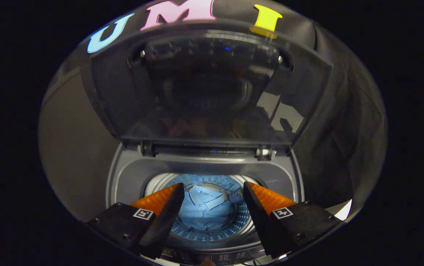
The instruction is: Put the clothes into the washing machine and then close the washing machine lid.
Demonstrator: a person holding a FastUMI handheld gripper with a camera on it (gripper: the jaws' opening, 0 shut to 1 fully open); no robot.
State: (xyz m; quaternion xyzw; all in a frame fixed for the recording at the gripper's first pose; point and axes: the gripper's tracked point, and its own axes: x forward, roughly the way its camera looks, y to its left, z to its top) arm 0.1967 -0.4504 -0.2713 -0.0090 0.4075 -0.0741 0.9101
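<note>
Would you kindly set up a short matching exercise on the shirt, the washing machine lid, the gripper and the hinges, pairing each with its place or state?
Things:
1. light blue shirt
2. washing machine lid
3. gripper
4. hinges

Places or states:
A. raised upright, open, behind the drum
B. open and holding nothing, fingers spread above the drum mouth
C. lying at the bottom of the drum, seen between the fingers
D. at the foot of the lid, along the tub's back edge

Pairs: 1-C, 2-A, 3-B, 4-D
</note>
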